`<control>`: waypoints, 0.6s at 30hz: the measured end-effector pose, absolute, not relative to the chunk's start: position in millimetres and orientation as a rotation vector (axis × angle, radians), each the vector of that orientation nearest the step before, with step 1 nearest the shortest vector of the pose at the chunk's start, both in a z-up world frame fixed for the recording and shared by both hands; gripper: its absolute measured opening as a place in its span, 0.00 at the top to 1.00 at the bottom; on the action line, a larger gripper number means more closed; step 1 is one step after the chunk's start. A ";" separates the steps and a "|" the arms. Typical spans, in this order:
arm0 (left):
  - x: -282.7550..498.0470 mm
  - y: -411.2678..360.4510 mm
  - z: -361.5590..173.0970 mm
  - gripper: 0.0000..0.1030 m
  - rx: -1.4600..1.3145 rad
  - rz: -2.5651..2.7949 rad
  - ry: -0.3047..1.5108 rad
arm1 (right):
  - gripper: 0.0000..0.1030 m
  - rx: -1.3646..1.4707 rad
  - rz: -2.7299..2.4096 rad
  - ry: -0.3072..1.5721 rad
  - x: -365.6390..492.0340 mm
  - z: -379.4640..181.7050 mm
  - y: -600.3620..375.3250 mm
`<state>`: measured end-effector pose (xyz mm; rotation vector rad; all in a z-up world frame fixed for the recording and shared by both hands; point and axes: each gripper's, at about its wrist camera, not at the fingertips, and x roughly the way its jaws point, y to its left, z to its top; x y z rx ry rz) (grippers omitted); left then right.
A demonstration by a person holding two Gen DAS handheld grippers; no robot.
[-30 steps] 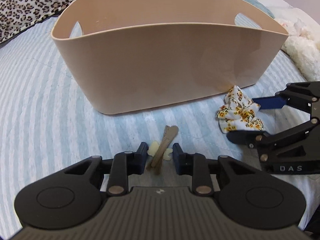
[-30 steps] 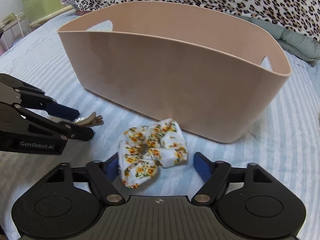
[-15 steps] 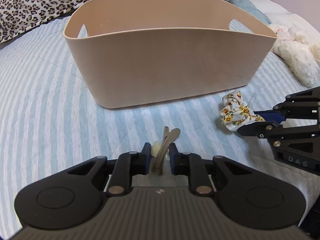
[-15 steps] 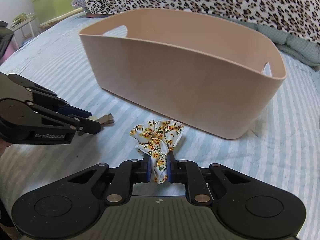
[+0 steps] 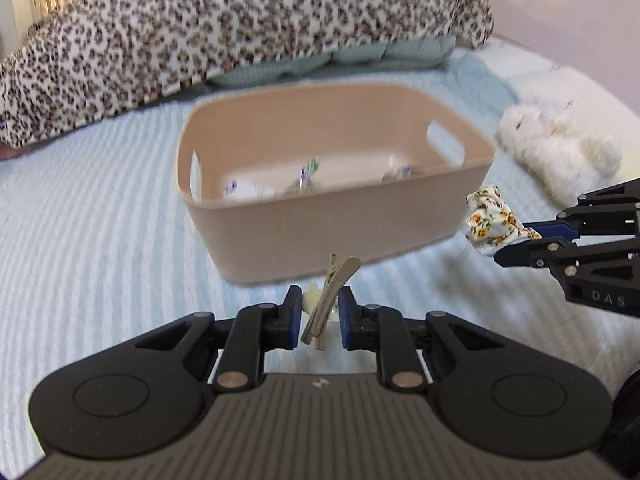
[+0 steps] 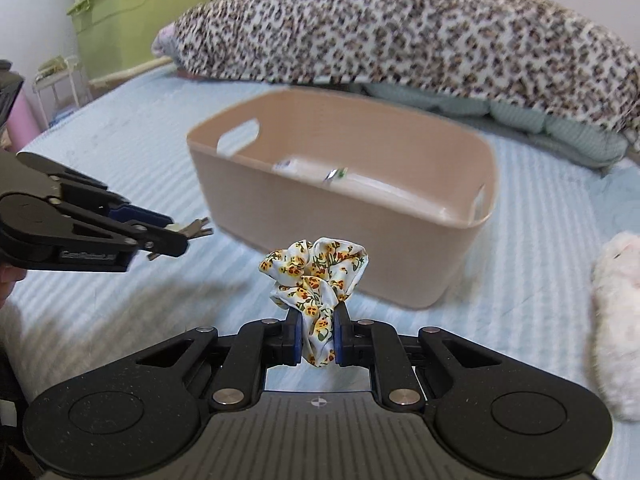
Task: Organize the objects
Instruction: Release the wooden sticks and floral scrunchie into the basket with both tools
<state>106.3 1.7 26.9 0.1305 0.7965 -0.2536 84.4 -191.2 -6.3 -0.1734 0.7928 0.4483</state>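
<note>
A beige plastic basket [image 5: 280, 236] [image 6: 400, 264] with cut-out handles sits on the striped bed; a few small items lie inside, blurred. My left gripper [image 5: 320, 314] is shut on a taupe hair clip [image 5: 334, 284] with a pale piece on it, held in the air in front of the basket. My right gripper [image 6: 317, 336] is shut on a floral scrunchie [image 6: 314, 276], also lifted in front of the basket. Each gripper shows in the other view, the right [image 5: 516, 246] at the right edge and the left [image 6: 176, 236] at the left edge.
A leopard-print blanket [image 5: 224, 36] [image 6: 400, 28] and a mint pillow [image 6: 560, 128] lie behind the basket. A white fluffy toy [image 5: 560, 148] [image 6: 616, 320] lies to the right. A green storage box [image 6: 140, 16] stands beyond the bed at the left.
Both grippers closed on their items, then lifted them off the bed. The view rose, so the inside of the basket now shows.
</note>
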 end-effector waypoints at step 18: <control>195.9 -20.7 71.7 0.80 0.130 -0.127 0.652 | 0.87 -0.123 0.309 0.579 159.3 68.4 -213.4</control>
